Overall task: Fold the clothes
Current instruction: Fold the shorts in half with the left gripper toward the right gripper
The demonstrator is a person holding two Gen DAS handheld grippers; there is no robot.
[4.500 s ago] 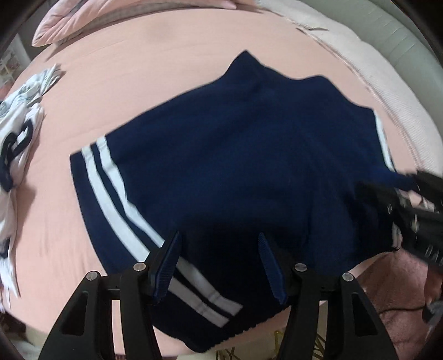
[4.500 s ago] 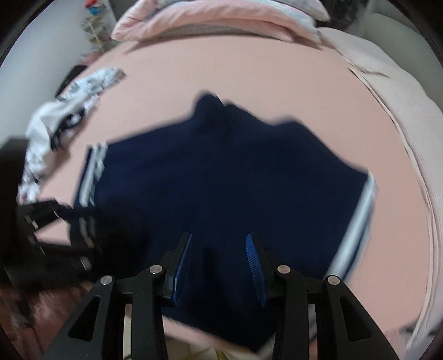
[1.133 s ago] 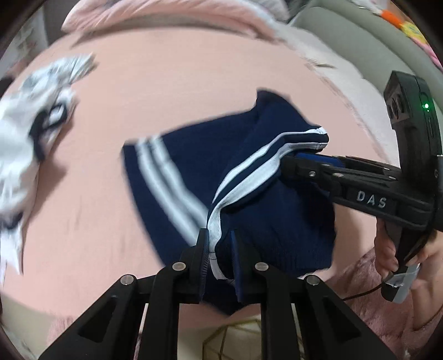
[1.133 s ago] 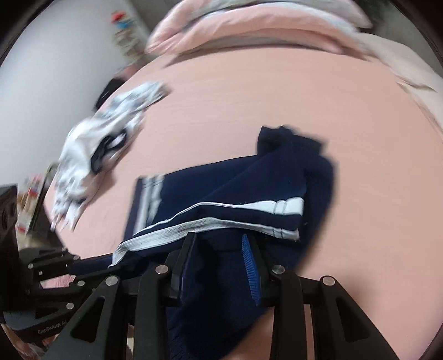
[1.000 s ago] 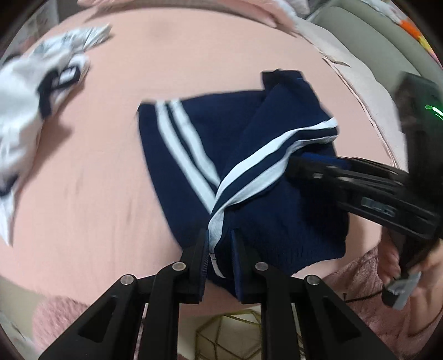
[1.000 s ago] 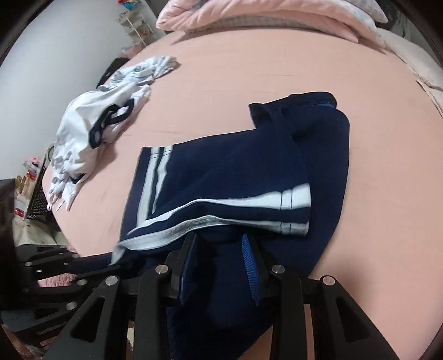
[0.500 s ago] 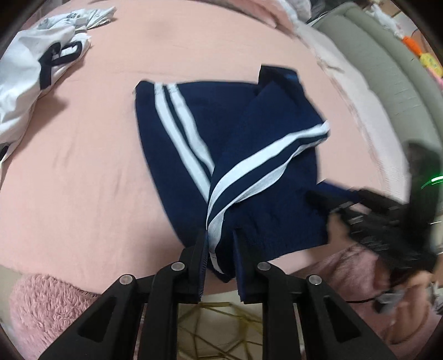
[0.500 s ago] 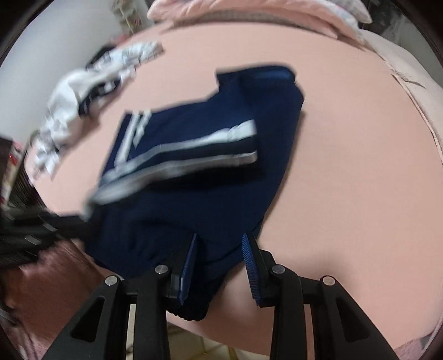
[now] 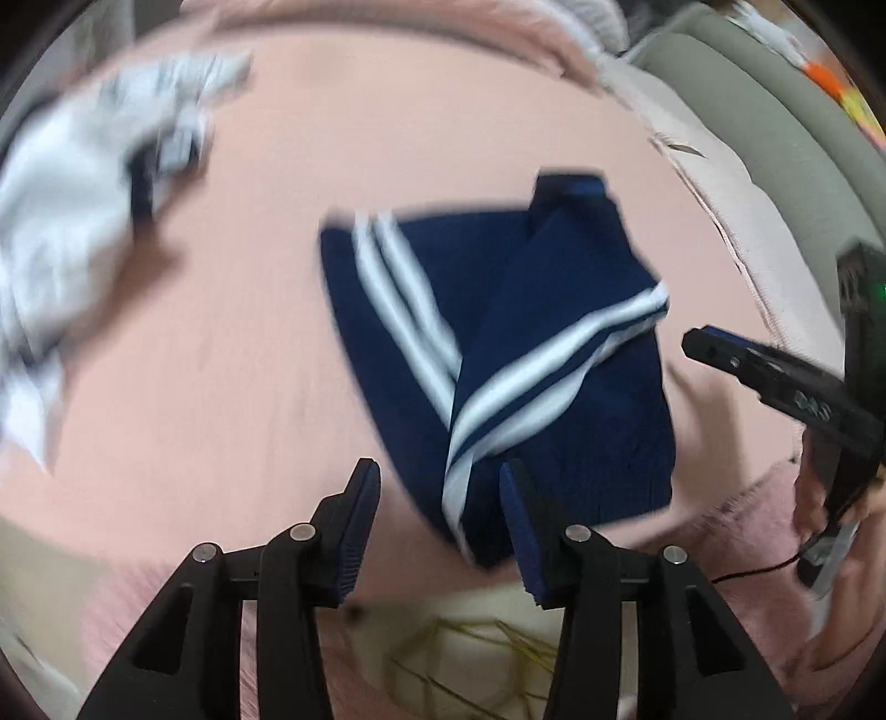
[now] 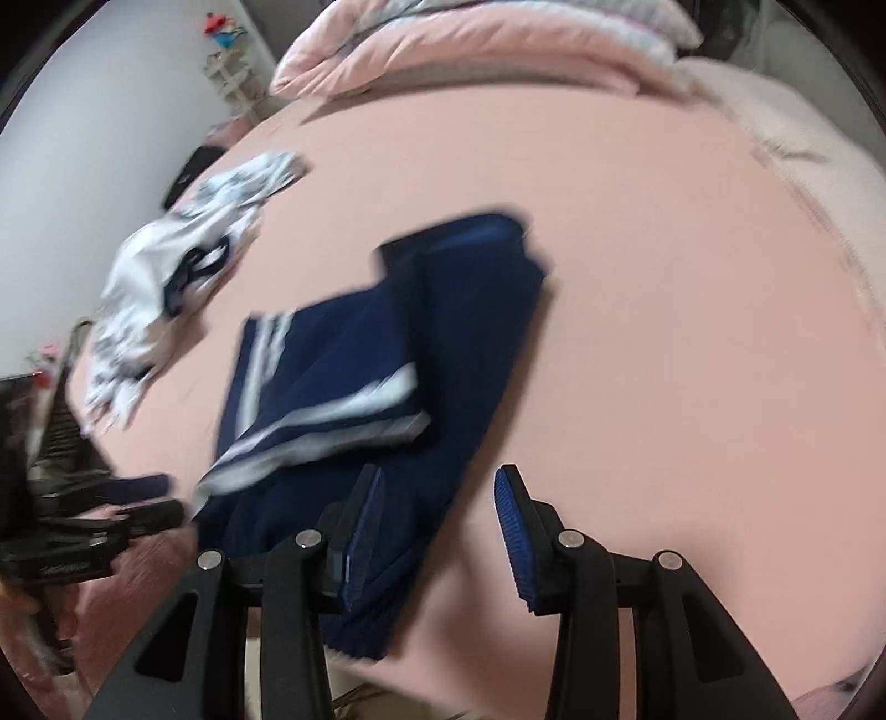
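Navy shorts with white side stripes [image 9: 554, 354] lie folded in half on the pink bed [image 9: 277, 354], one leg laid over the other. They also show in the right wrist view [image 10: 410, 343]. My left gripper [image 9: 440, 520] is open and empty just above the near edge of the shorts. My right gripper [image 10: 437, 526] is open and empty, its left finger over the shorts' near right corner. The right gripper shows at the right of the left wrist view [image 9: 775, 382], and the left gripper at the lower left of the right wrist view [image 10: 94, 526].
A crumpled white garment with dark print [image 9: 72, 205] lies on the bed's left side, also in the right wrist view [image 10: 177, 266]. Pink pillows [image 10: 476, 44] are at the bed's far end. A grey-green sofa [image 9: 775, 127] stands to the right.
Both grippers have opened and let go of the shorts, which now lie folded on the bed. Both grippers have pulled back slightly from the fabric.
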